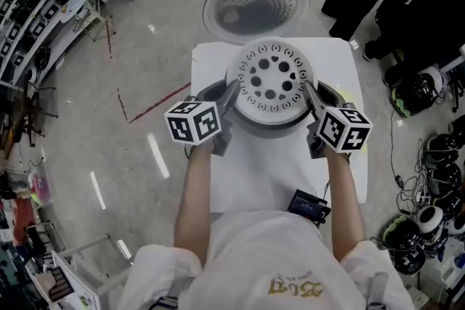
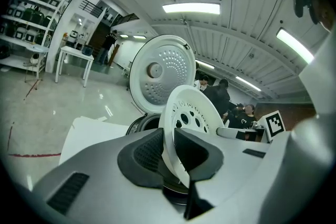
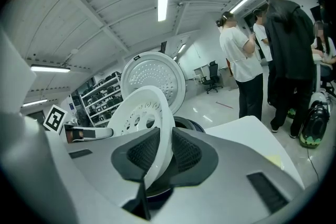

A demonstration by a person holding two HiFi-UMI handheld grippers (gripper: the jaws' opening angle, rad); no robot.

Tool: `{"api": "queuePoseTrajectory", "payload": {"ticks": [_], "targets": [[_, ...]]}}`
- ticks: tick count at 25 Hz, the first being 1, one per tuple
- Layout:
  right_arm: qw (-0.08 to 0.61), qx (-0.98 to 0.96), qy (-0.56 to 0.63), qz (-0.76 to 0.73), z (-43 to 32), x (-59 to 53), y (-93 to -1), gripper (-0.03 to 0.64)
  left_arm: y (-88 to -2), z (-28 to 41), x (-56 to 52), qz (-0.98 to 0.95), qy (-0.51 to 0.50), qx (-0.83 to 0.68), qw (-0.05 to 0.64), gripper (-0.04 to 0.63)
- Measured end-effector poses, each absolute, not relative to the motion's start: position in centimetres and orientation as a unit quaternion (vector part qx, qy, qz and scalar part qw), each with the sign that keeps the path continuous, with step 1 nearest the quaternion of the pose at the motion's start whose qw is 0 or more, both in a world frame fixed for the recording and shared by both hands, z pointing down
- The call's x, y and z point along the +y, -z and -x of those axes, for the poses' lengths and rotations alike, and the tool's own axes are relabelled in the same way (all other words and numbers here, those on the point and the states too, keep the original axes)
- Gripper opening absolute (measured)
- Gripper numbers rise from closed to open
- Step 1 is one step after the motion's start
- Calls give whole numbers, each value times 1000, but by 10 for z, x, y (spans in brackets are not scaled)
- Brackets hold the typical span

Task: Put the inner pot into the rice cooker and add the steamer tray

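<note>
Clamping opposite rims of the round white perforated steamer tray (image 1: 270, 80) with my left hand-held gripper (image 1: 231, 92) and right hand-held gripper (image 1: 311, 94); judged light, rigid, slippery.

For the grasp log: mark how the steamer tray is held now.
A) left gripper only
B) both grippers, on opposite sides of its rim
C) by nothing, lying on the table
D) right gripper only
B: the left gripper and the right gripper are each clamped on the rim of the tray, on opposite sides.
</note>
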State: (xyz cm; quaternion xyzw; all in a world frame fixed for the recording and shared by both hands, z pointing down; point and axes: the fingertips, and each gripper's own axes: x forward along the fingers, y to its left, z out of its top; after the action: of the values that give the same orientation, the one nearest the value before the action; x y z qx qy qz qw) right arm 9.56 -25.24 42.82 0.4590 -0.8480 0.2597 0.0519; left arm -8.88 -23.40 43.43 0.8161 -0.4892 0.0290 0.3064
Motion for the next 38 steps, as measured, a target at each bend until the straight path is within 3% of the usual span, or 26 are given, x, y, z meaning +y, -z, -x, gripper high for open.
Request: {"api": "queuePoseTrajectory", "payload": {"ticks": [11,38], "targets": [[80,-850,-256,-454,-93,-264,-452,89,-457,89,-243,-805,-48,-500,315,83],[205,-846,-124,-476,-82,-269,-471,141,-481,83,-243,-800,-211,-518,216,153]]}}
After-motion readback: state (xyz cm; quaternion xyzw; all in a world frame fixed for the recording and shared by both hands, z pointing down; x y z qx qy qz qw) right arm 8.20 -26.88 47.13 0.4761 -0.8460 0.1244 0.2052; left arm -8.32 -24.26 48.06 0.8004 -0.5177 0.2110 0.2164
